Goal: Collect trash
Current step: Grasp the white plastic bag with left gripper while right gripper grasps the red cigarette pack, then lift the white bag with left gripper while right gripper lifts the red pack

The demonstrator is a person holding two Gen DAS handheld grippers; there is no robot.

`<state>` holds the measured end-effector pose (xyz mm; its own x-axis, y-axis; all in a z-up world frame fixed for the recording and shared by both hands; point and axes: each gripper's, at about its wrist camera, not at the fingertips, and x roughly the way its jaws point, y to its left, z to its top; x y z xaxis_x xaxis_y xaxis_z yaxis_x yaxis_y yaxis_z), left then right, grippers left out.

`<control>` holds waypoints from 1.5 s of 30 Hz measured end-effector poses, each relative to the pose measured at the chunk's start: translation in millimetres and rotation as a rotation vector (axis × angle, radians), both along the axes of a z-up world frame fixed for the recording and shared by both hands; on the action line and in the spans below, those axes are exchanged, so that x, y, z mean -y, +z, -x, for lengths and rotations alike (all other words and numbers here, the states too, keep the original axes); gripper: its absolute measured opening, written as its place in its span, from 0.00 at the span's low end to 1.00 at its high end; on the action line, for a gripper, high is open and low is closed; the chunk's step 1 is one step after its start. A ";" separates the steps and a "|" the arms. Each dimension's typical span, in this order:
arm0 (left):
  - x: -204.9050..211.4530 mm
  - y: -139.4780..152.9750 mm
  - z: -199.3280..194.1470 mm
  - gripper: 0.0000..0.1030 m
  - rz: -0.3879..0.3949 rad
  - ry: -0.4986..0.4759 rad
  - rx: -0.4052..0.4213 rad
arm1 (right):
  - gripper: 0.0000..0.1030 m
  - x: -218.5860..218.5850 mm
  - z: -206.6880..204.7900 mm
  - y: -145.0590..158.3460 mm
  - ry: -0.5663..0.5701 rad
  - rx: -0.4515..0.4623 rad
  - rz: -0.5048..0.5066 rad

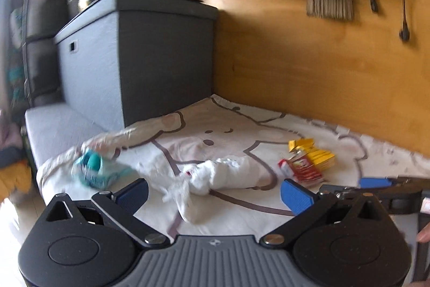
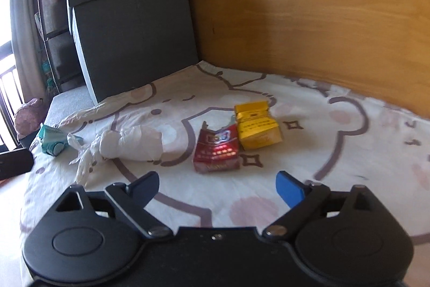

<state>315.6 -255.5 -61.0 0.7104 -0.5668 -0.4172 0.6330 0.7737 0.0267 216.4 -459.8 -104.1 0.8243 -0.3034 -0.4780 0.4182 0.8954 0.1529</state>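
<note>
Left tool [image 1: 215, 191]: wide open, empty, lined up on the knotted white plastic bag [image 1: 215, 174].
Right tool [image 2: 217, 186]: spread wide, empty, facing the crumpled red packet [image 2: 216, 152] beside that bag, ready to grab.

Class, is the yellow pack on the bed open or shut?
Open. The yellow pack has its flip lid raised at the far end, beside the torn red pack.

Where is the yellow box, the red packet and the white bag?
yellow box [image 2: 258, 127], right wrist view, on its front face
red packet [image 2: 217, 151], right wrist view, on its middle
white bag [image 2: 134, 143], right wrist view, on its bulging body
</note>
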 end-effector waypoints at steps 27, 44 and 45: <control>103.2 -63.1 -114.7 0.71 -0.572 -0.324 0.136 | 0.83 25.6 -81.8 -33.6 -0.040 0.033 -0.148; 88.5 -55.9 -71.1 0.56 -0.446 -0.104 -0.026 | 0.55 36.4 -58.9 -35.2 -0.024 0.072 -0.191; 85.9 -55.2 -66.5 0.56 -0.435 -0.094 -0.035 | 0.55 35.6 -54.9 -34.8 -0.022 0.070 -0.191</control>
<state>382.1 -341.5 -116.2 0.6450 -0.3948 -0.6543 0.7067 0.6339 0.3141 271.3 -495.4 -138.9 0.8519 -0.2309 -0.4700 0.4194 0.8382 0.3486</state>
